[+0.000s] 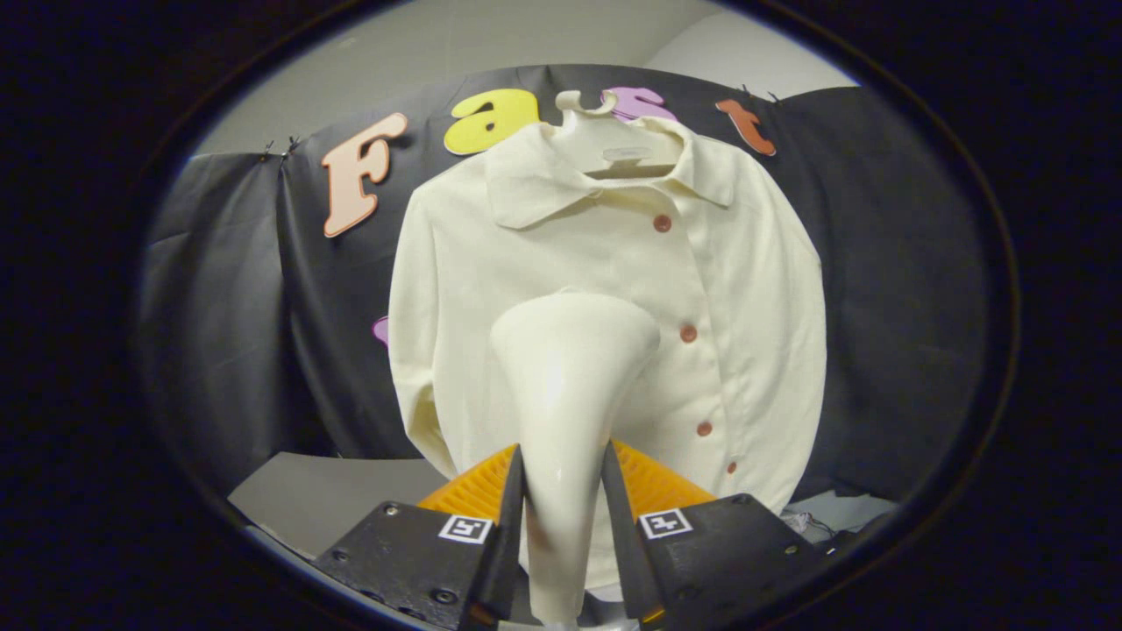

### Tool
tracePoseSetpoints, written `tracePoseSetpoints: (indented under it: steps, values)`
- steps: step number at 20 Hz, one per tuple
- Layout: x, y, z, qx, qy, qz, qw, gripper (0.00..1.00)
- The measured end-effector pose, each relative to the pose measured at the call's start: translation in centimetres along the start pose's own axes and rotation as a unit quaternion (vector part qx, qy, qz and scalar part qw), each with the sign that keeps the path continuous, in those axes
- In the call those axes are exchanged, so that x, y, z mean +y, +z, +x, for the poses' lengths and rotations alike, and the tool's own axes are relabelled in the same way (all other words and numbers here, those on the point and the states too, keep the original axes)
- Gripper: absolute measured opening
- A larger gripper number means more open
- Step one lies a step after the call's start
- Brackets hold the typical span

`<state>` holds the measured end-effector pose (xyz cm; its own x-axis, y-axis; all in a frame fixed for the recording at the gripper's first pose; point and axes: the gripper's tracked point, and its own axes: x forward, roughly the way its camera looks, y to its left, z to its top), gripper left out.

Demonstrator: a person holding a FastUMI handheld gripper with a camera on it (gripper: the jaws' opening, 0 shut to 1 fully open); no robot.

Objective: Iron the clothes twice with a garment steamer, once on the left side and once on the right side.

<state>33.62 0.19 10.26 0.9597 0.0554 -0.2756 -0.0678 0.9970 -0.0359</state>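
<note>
- To the left of everything you have the black cloth wall (263,333), hanging in soft folds behind the shirt, and a pale tabletop (342,499) low down beside your left finger.
- The cream shirt (754,350) hangs on a pale hanger (605,131) in front of that wall, facing you. Its collar is spread open and its left sleeve hangs straight down along the body.
- Your gripper (561,491) has both fingers clamped on the handle of the steamer (570,368), one pressing each side of the narrow stem.
- The steamer stands upright between the fingers and widens into a cone-shaped head just ahead of them. That head sits over the left half of the shirt front, about at chest height, left of the button line. You cannot tell whether it touches the fabric.
- Right of the steamer head, a row of reddish buttons (688,334) runs down the shirt front, from just under the collar to near the hem.
- Farther right, the shirt's other sleeve hangs against the dark wall.
</note>
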Motion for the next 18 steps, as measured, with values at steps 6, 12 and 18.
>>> tracePoseSetpoints:
  steps: [6, 12, 18]
  values:
    - [0.4, -4.7, 0.2, 0.021, 0.035, 0.008, 0.999, 0.47]
    - [-0.5, -10.4, 0.3, 0.040, 0.053, 0.026, 0.997, 0.47]
    - [-1.8, -15.3, -0.1, 0.057, 0.062, 0.017, 0.996, 0.47]
